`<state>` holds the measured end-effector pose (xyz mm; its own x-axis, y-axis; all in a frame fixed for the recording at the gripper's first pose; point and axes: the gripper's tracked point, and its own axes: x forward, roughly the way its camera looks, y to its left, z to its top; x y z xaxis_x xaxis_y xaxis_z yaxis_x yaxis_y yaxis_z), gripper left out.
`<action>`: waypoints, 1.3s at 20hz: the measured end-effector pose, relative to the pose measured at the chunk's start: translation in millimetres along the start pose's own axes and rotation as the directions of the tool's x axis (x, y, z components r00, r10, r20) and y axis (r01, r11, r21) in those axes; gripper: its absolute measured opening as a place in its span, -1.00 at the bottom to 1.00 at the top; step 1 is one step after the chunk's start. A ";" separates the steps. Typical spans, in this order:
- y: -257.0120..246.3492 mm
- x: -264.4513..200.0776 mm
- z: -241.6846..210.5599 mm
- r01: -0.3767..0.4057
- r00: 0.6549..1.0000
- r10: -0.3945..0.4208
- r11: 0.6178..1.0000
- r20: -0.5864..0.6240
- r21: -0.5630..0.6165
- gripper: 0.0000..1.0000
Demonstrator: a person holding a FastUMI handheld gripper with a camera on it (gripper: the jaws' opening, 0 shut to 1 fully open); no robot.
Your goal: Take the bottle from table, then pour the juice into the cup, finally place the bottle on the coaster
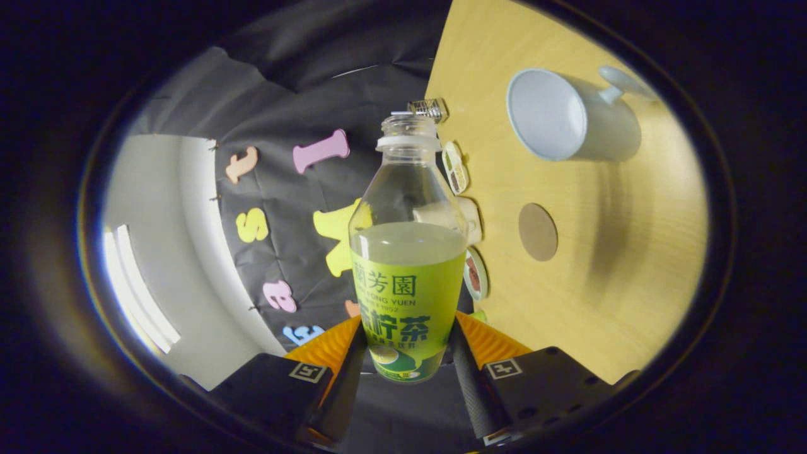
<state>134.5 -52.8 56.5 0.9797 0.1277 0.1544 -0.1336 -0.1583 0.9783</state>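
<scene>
The gripper [408,359] pinches the bottle [408,265] between both fingers, cap off, held rolled sideways relative to the table [618,277]. The cup [561,116] lies at two o'clock from the bottle; the coaster [538,231] sits at three o'clock, below the cup.

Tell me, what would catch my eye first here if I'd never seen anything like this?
First, the bottle, open at the top and over half full of pale green juice, clamped between the gripper fingers and filling the middle of the view. Beyond it the wooden table appears turned on its side, with a white cup showing its empty inside. A round brown coaster lies on the table between the cup and the fingers.
</scene>
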 end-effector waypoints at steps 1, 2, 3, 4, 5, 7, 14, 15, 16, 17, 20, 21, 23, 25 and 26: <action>-4.5 -1.3 -3.1 0.016 1.000 -0.016 0.999 -0.004 -0.039 0.53; -8.2 -3.0 -6.2 0.035 0.999 -0.035 0.996 -0.005 -0.080 0.53; -12.9 -3.0 -8.7 0.064 0.998 -0.065 0.989 -0.007 -0.132 0.53; -18.2 -3.5 -11.5 0.099 0.995 -0.102 0.975 -0.006 -0.200 0.53; -23.6 -5.4 -12.1 0.137 0.990 -0.142 0.951 0.002 -0.278 0.53; -29.2 -12.1 -16.7 0.189 0.979 -0.201 0.885 0.017 -0.426 0.53; -47.4 -28.9 -19.6 0.284 0.944 -0.309 0.574 0.118 -0.768 0.54; -46.2 -29.2 -19.4 0.287 0.942 -0.308 0.516 0.138 -0.807 0.55; -45.5 -29.6 -17.9 0.292 0.938 -0.309 0.455 0.159 -0.841 0.54; -46.2 -28.0 -17.5 0.297 0.933 -0.311 0.384 0.180 -0.874 0.55; -45.2 -26.7 -13.9 0.307 0.921 -0.310 0.212 0.234 -0.928 0.55; -46.4 -23.2 -13.2 0.308 0.918 -0.310 0.169 0.246 -0.936 0.55; -48.6 -15.5 -5.9 0.321 0.908 -0.309 0.076 0.284 -0.944 0.55; -49.6 2.2 -0.3 0.330 0.898 -0.308 0.005 0.313 -0.944 0.56; -50.6 8.4 2.1 0.332 0.896 -0.305 -0.019 0.322 -0.943 0.56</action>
<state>149.8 -45.8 8.0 0.9669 -0.1520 -0.2049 0.1869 0.9687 0.1633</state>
